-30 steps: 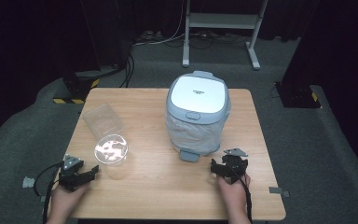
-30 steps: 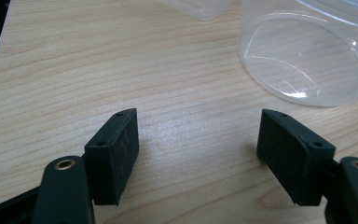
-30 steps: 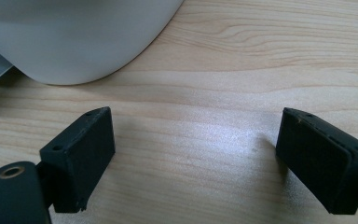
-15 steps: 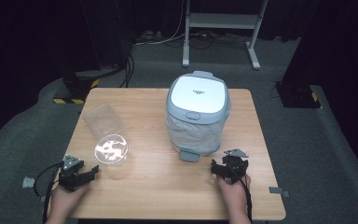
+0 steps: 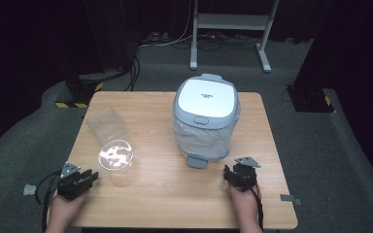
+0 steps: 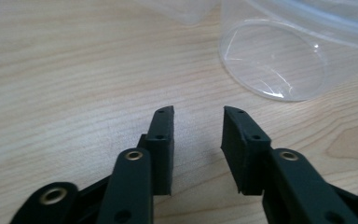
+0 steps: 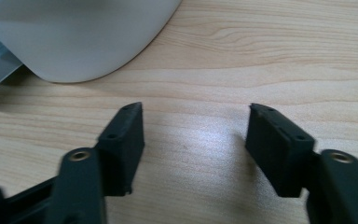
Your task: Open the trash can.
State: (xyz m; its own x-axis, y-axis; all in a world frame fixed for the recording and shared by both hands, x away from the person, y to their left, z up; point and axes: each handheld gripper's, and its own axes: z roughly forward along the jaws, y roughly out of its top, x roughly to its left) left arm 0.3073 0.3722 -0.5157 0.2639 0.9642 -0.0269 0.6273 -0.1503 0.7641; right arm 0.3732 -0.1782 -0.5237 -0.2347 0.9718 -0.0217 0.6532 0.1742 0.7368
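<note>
At the near edge of the tabletop (image 5: 165, 194), the left gripper (image 6: 196, 122) and right gripper (image 7: 195, 120) were seen with jaws apart, just closing on nothing. The clear cup (image 5: 115, 156) was stood upright beside the left gripper. Writing on the bin (image 5: 206, 119) lid could not be read.

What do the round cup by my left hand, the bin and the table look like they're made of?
Cup: clear, glossy plastic by the look; the wood grain shows through it. Bin: probably smooth plastic, grey body, white lid with a soft sheen. Table: light wood or wood-look laminate, matte, with visible grain.
</note>
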